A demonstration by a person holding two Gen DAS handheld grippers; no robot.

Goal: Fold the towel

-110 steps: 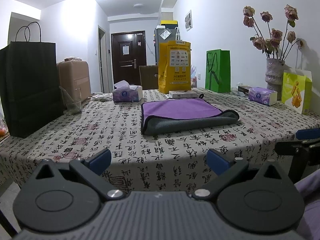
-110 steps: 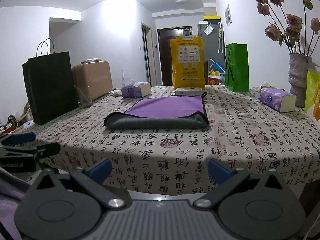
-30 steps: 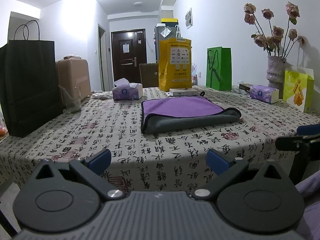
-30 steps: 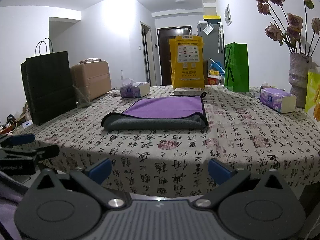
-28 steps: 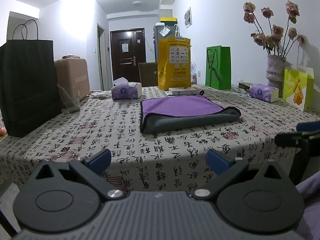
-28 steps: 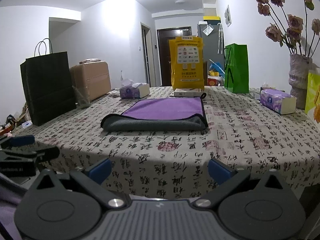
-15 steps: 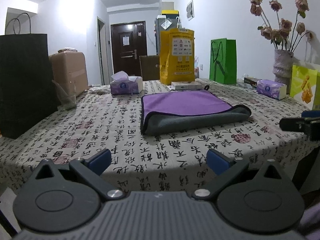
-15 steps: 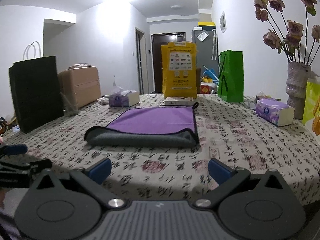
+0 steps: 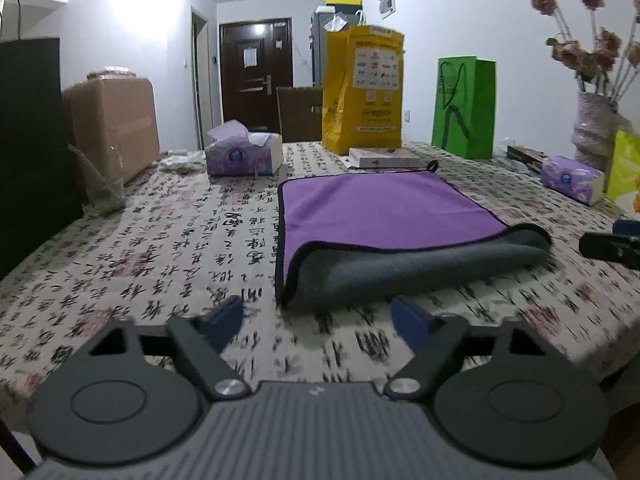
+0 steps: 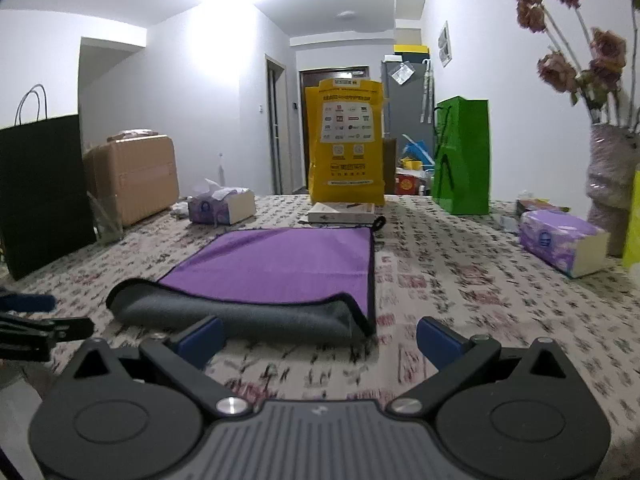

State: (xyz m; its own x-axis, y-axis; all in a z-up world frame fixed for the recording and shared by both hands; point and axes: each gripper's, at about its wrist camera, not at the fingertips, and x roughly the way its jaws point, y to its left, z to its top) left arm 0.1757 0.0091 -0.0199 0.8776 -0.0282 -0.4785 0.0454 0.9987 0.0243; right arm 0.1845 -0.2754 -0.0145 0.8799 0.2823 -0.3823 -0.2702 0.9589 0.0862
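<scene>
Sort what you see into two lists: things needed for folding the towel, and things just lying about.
Needed for the job:
towel
left hand-held gripper
right hand-held gripper

Just lying about:
yellow bag
green bag
tissue box
vase
black bag

We saw a soft, matt cloth towel [image 9: 384, 216], purple over fleecy grey. Under it lay a printed fabric tablecloth [image 9: 160, 248]. Behind stood glossy paper bags [image 10: 464, 156].

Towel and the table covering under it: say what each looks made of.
Towel: soft plush cloth, likely microfibre, purple on one face, grey on the other, matte, with a dark stitched border; the near edge rolls in a thick, rounded fold. Tablecloth: thin cloth printed with black calligraphy and reddish seals, matte; it drapes over the table edge. Exact fibre unclear.
</scene>
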